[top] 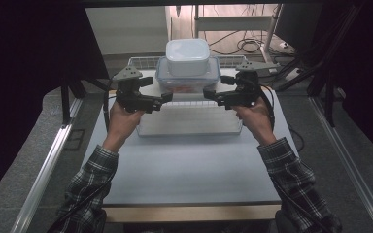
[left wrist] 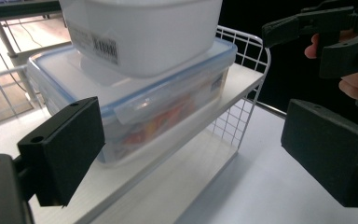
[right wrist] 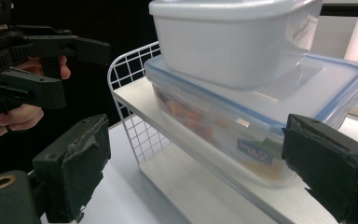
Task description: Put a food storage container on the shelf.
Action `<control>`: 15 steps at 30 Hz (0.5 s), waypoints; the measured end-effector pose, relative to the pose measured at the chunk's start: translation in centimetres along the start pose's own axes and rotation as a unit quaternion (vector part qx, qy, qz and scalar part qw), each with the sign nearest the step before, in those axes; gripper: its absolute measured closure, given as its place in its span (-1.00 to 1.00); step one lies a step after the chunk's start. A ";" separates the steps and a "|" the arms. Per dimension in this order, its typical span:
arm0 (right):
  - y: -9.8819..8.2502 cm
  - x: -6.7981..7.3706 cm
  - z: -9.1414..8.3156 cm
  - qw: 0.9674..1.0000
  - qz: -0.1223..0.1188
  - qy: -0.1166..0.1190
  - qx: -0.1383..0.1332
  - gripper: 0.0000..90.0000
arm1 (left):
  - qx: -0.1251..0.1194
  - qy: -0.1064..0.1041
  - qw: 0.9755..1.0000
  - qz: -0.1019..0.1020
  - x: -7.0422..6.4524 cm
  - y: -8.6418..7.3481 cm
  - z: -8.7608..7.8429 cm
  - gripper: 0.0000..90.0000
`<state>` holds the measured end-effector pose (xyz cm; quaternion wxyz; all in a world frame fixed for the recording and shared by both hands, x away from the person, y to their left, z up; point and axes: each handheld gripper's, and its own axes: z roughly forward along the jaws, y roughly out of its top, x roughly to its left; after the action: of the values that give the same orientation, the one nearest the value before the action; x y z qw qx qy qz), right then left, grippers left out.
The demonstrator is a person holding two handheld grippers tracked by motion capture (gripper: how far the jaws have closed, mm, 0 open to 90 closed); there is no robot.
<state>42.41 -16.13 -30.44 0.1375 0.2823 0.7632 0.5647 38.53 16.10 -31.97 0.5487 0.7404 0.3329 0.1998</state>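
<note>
**Two open grippers closing in on stacked food containers on a wire shelf**

Seen from above: a white wire shelf rack (top: 189,127) on a pale blue table (top: 184,170), taken here as the landmark. On the rack's top shelf, a clear lidded container with a blue seal (top: 188,80), coloured contents faintly visible through the wall. Stacked directly on its lid, a smaller white container (top: 188,57), resting there and touching.

Left gripper (top: 164,97) just beside the rack's left end, right gripper (top: 209,93) just beside its right end, both level with the clear container and pointed inward toward it. Held by hands in plaid sleeves coming from the near edge of the table.

From each gripper view: jaws spread wide, nothing between them, the clear container's corner (left wrist: 168,112) framed in the gap (right wrist: 256,140), not yet touched. No contact with the rack either.

Judged from the mirrored approach: likely a two-sided lift of the bottom container, with the upper tub riding along, hence the level, symmetrical stance to keep the stack from tipping.
</note>
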 end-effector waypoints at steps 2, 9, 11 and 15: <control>-0.3 0.0 0.0 1.000 0.001 0.002 0.003 -0.83 | 0.002 -0.002 1.000 0.000 -0.1 -0.3 0.0 -0.87; -1.0 0.2 -0.3 1.000 -0.001 0.000 0.005 -0.86 | 0.002 -0.010 1.000 0.008 -0.7 -1.0 -0.2 -0.87; -1.3 0.3 -0.6 1.000 0.001 -0.001 0.006 -0.88 | 0.001 -0.014 1.000 0.011 -1.0 -1.3 -0.3 -0.89; -1.6 0.4 -0.9 1.000 0.001 0.002 0.005 -0.89 | 0.000 -0.021 1.000 0.012 -1.3 -1.7 -0.3 -0.90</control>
<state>41.20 -16.88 -31.60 0.1341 0.2828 0.7662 0.5613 37.00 15.68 -33.44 0.5536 0.7481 0.3124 0.1908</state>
